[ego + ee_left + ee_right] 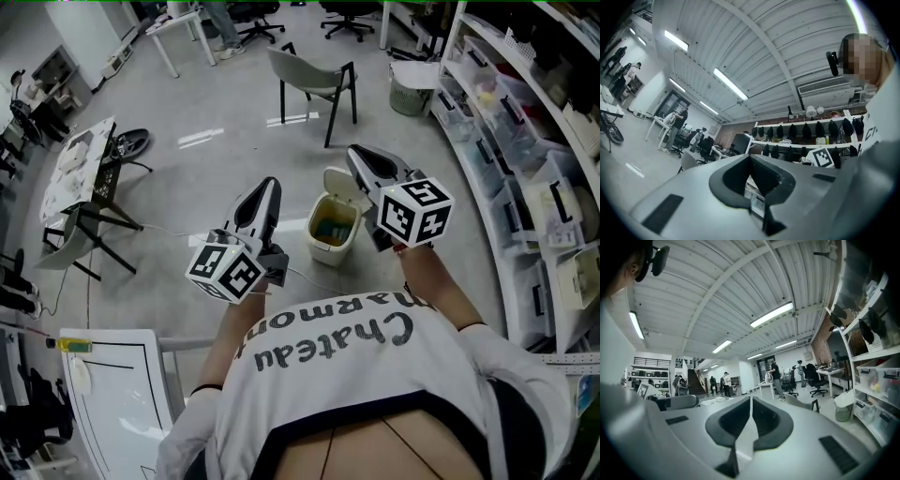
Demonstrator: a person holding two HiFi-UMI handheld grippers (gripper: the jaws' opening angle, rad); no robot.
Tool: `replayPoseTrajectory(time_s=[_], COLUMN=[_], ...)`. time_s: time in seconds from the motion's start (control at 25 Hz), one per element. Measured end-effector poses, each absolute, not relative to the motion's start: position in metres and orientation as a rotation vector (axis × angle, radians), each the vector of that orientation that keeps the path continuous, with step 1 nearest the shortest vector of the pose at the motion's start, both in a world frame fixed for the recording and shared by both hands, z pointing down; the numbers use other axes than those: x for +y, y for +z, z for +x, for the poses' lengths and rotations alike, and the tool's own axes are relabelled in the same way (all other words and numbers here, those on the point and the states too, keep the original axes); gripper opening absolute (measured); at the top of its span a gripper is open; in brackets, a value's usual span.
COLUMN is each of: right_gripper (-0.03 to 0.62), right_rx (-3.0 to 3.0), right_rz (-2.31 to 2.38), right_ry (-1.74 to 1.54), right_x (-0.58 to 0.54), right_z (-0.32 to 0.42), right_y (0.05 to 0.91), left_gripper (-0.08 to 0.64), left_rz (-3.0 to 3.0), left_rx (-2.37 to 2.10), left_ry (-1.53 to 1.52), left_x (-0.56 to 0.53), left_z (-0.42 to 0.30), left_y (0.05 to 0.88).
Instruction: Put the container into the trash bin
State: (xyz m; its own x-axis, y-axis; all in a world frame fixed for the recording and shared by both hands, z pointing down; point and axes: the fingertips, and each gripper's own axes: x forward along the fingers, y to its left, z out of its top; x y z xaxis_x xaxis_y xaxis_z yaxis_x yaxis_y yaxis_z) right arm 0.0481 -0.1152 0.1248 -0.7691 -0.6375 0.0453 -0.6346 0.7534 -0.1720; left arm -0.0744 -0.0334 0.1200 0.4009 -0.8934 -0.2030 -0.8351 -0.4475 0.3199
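A cream trash bin (319,246) stands on the floor below and between my two grippers, its flip lid (339,180) raised. Something yellow-green lies inside it; I cannot tell what it is. My left gripper (270,184) is held up in the air left of the bin. In the left gripper view (750,160) its jaws meet with nothing between them. Right of the bin my right gripper (355,154) is also raised. The right gripper view (750,401) shows its jaws shut and empty, pointing level across the room.
A grey chair (314,80) stands on the floor beyond the bin. Shelves with plastic boxes (525,141) run along the right, with a small waste basket (410,92) at their far end. A low table (80,169) is at the left, a whiteboard (112,394) at the lower left.
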Motion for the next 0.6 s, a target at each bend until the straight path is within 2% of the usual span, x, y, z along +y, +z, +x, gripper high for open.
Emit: replayPoseTrajectory(time_s=[0.6], right_gripper=[0.037], right_rx=[2.986], right_rz=[-1.0], right_ry=[-0.332], right_x=[-0.118], right_z=[0.083], right_y=[0.148], left_gripper=[0.023], left_rz=[2.421], left_rx=[-1.594], left_ry=[-0.521], left_x=[-0.037], left_z=[-0.032], left_y=[0.135])
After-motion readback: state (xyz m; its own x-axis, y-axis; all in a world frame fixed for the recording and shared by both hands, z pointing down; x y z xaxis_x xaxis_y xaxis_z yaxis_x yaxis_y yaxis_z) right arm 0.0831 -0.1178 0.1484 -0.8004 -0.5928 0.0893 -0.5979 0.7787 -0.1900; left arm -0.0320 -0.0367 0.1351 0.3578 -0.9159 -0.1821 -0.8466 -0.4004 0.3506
